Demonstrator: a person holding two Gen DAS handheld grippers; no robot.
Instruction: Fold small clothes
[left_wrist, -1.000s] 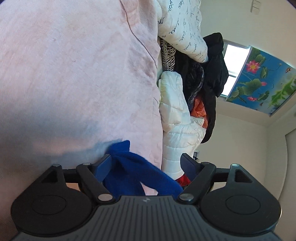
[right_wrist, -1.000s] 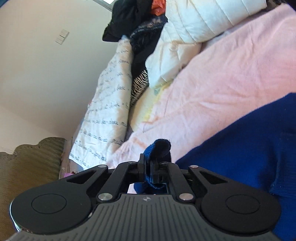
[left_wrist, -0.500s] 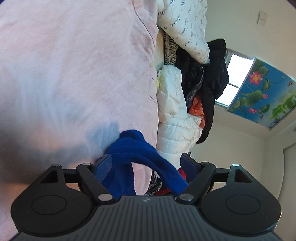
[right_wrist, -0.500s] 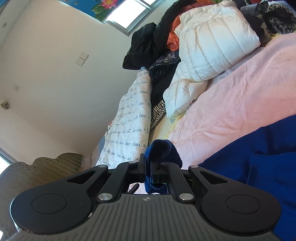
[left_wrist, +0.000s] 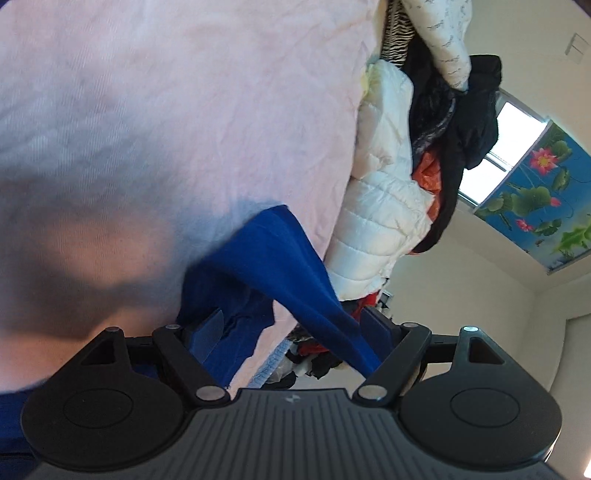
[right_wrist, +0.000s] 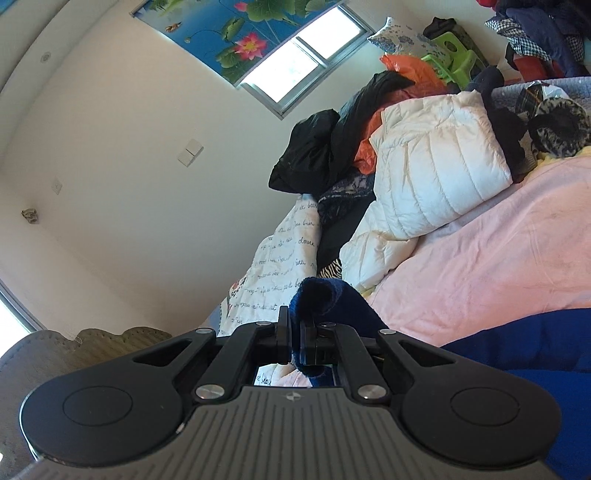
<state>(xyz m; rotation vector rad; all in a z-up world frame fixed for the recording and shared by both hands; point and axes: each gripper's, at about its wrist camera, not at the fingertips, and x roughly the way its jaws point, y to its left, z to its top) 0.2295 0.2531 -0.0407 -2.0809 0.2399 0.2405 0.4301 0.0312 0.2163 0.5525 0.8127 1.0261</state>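
Note:
A dark blue knit garment (left_wrist: 280, 251) lies on the pink bed sheet (left_wrist: 184, 110). My left gripper (left_wrist: 291, 321) stands wide open, and a raised fold of the blue cloth is draped across the gap between its fingers; the pads do not press together on it. In the right wrist view, my right gripper (right_wrist: 295, 321) is shut on a bunched edge of the same blue garment (right_wrist: 317, 295), lifted off the pink sheet (right_wrist: 498, 251). The rest of the blue cloth (right_wrist: 517, 350) spreads out at the lower right.
A white puffer jacket (right_wrist: 436, 170), black clothes (right_wrist: 321, 147) and a script-printed quilt (right_wrist: 280, 266) are heaped along the bed's far side. The same puffer jacket (left_wrist: 380, 206) borders the sheet in the left view. A wall and window (right_wrist: 295, 62) lie behind.
Both grippers have risen and swung with the blue cloth. The fold across the left fingers stands higher. The right view now shows more wall and window. Neither jaw has changed.

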